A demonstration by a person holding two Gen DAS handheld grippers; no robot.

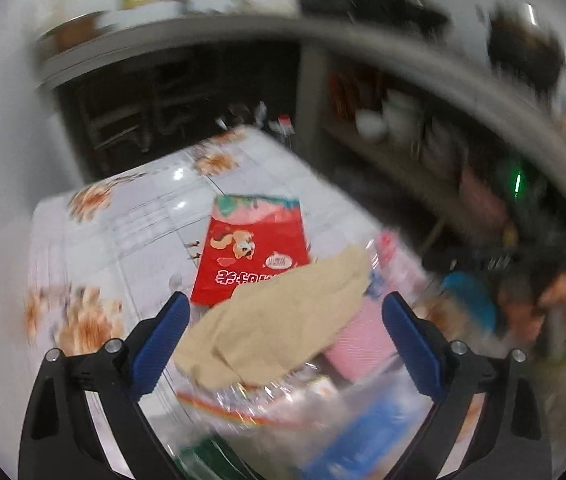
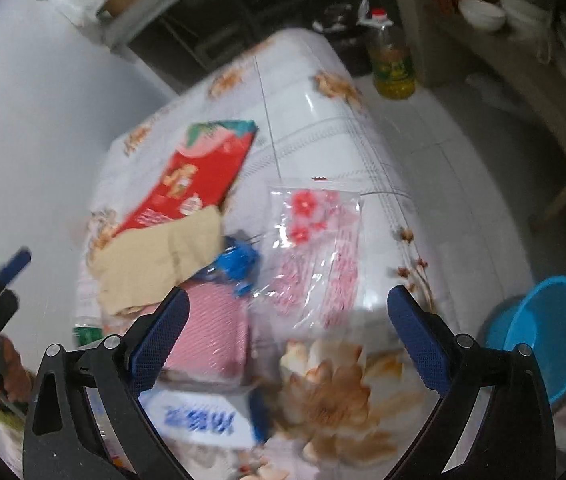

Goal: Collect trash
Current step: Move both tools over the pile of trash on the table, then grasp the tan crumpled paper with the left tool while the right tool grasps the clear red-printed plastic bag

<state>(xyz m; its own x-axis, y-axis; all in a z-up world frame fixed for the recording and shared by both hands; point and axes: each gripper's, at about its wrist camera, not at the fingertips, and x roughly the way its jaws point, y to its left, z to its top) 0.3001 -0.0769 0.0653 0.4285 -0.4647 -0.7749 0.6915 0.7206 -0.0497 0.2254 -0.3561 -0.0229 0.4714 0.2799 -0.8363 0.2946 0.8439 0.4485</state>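
Trash lies on a table (image 2: 323,92) with a white flowered cloth. A red snack packet (image 1: 253,254) (image 2: 195,168) is flat on the cloth. A crumpled tan paper (image 1: 283,320) (image 2: 159,256) overlaps its near end. Beside the paper lie a pink pack (image 1: 363,340) (image 2: 211,332), a blue scrap (image 2: 239,262) and a clear bag with pink flowers (image 2: 319,248). A white-and-blue wrapper (image 2: 199,416) sits nearest. My left gripper (image 1: 285,308) hangs open over the tan paper. My right gripper (image 2: 287,300) is open above the pink pack and clear bag. Both views are blurred.
A yellow oil bottle (image 2: 393,60) stands on the floor past the table's far end. A blue plastic basin (image 2: 543,332) (image 1: 471,304) sits on the floor to the right. Shelves with white bowls (image 2: 483,14) line the right side. A white wall (image 2: 43,100) runs along the left.
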